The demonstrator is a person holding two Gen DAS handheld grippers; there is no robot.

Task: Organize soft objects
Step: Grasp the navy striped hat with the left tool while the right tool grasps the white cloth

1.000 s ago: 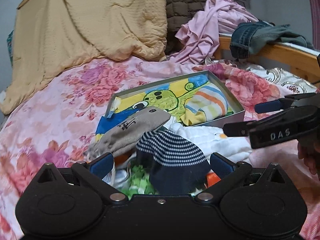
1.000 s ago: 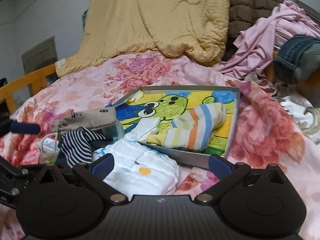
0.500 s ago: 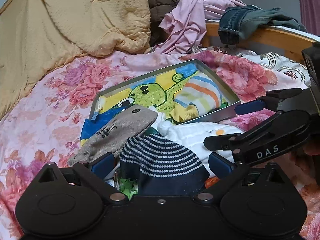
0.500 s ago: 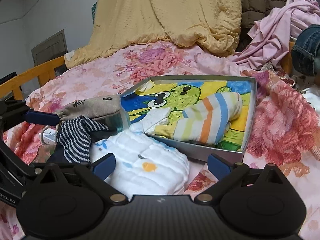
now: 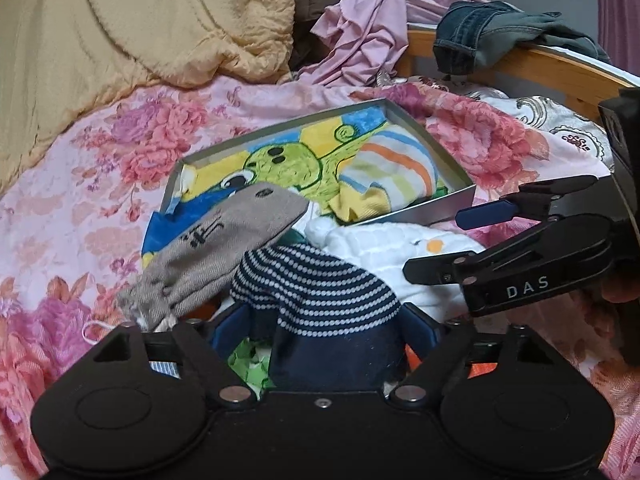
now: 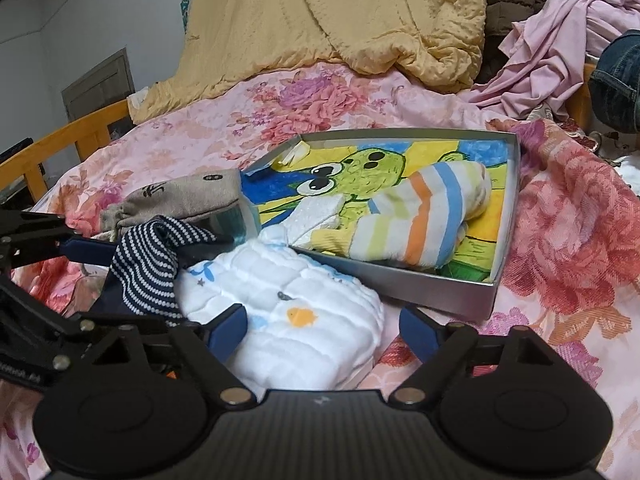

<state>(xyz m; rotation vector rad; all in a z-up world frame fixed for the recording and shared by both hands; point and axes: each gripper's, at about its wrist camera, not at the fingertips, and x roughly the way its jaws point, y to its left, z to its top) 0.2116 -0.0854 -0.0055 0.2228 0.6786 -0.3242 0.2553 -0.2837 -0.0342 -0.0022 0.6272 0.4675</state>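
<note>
A navy sock with white dotted stripes (image 5: pixel 316 288) lies on a small heap between the blue pads of my left gripper (image 5: pixel 324 328). Its jaws are closing, and I see no firm squeeze on the sock. A grey-brown sock (image 5: pixel 224 248) rests beside it on the left. My right gripper (image 6: pixel 322 328) straddles a white quilted cloth (image 6: pixel 288 292). Its jaws are closing too: the left pad touches the cloth and the right pad stands apart. Behind them, a pastel striped sock (image 6: pixel 420 220) lies in a shallow grey box (image 6: pixel 440 296) lined with a cartoon print.
A floral pink bedspread (image 5: pixel 80 200) covers the bed. A yellow blanket (image 5: pixel 140 32), a pink garment (image 5: pixel 372 28) and jeans (image 5: pixel 480 36) on the wooden rail (image 5: pixel 560 68) are piled at the back. Another wooden rail (image 6: pixel 60 140) runs along the left.
Both pairs of jaws have narrowed. My left gripper has moved forward and down around the navy sock. The right gripper sits a little closer over the white cloth.
</note>
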